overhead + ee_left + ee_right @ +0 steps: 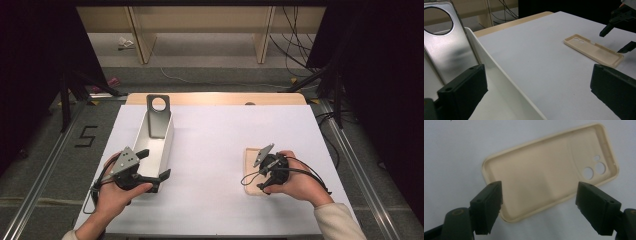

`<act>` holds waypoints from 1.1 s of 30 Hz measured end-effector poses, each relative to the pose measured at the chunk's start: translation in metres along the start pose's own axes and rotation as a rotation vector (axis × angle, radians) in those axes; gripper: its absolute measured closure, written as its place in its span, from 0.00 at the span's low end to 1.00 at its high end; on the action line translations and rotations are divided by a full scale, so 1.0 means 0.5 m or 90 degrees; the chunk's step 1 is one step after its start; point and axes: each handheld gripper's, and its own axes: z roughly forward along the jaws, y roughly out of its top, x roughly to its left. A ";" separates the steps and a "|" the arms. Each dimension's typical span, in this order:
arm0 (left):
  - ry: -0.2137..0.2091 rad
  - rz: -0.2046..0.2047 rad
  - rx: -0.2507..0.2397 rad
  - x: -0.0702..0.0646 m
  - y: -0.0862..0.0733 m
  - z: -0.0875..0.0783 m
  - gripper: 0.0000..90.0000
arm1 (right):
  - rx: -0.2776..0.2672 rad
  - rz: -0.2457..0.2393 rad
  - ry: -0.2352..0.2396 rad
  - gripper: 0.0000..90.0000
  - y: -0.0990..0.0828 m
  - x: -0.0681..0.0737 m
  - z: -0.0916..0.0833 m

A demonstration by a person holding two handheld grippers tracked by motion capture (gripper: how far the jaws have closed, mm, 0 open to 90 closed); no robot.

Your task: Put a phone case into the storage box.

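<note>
A beige phone case [251, 165] lies hollow side up on the white table sheet, at the right. My right gripper [270, 170] hovers over its near end. In the right gripper view the jaws [540, 188] stand wide apart above the case [544, 172] and touch nothing. At the left stands a long white box [162, 135] with a grey metal plate [158, 115] with a round hole leaning in its far end. My left gripper [154, 164] is open at the box's near end; the box's thin wall [506, 82] runs between its spread jaws [537, 72], untouched.
The white sheet [215, 135] covers a wooden table whose far edge [215, 98] shows. Metal rails run along both sides of the table. Cables and shelf legs lie on the floor beyond. From the left gripper view the case [594, 50] and right gripper [616, 38] lie across open sheet.
</note>
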 end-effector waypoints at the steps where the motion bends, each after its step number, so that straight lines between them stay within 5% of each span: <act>1: -0.001 0.000 0.000 0.000 0.000 0.000 0.00 | 0.006 -0.002 -0.001 0.25 0.001 0.003 0.002; 17: -0.002 0.000 -0.001 0.000 0.000 0.000 0.00 | 0.067 -0.076 0.025 0.26 0.021 0.034 0.031; 33: -0.004 0.003 0.002 -0.001 0.000 0.000 0.00 | 0.103 -0.112 0.027 0.35 0.027 0.045 0.045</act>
